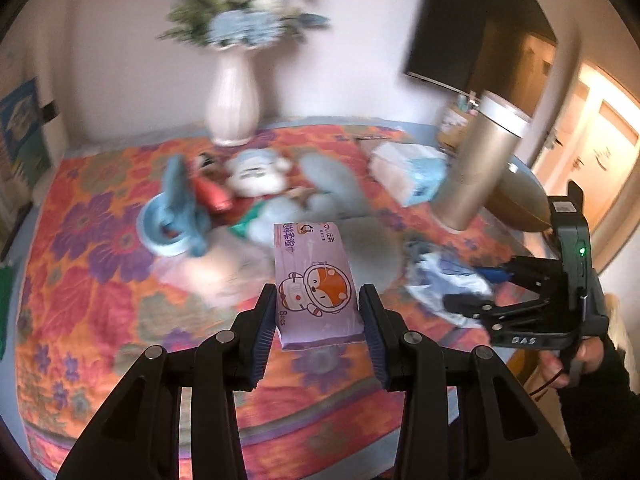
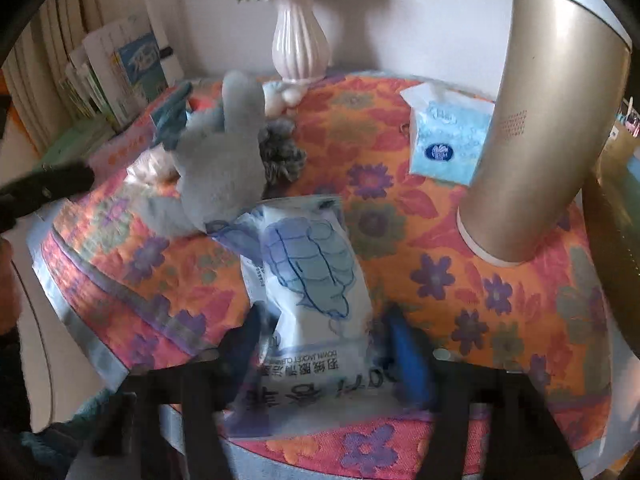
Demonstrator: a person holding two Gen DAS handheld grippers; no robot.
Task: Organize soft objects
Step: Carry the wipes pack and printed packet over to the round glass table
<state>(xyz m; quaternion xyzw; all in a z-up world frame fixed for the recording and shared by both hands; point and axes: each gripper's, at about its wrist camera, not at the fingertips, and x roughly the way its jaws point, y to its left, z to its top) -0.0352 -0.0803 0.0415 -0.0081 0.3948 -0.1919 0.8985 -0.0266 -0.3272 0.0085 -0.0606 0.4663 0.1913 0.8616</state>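
My left gripper (image 1: pixel 318 308) is shut on a purple tissue pack (image 1: pixel 314 284) with a cartoon fox, held above the flowered tablecloth (image 1: pixel 100 280). My right gripper (image 2: pixel 326 328) is shut on a white and blue wipes pack (image 2: pixel 316 280) near the table's front edge; it also shows in the left wrist view (image 1: pixel 472 300), with that pack (image 1: pixel 444 280) between its fingers. A grey-blue plush toy (image 1: pixel 280 196) lies mid-table, also seen in the right wrist view (image 2: pixel 224 168). A blue cloth (image 1: pixel 180 200) lies on a blue ring to its left.
A white vase (image 1: pixel 232 96) with blue flowers stands at the back. A gold cylinder (image 2: pixel 548 120) stands at the right, a blue tissue box (image 2: pixel 448 136) beside it. Books (image 2: pixel 120 72) stand at the left. A dark screen (image 1: pixel 472 28) hangs at the right.
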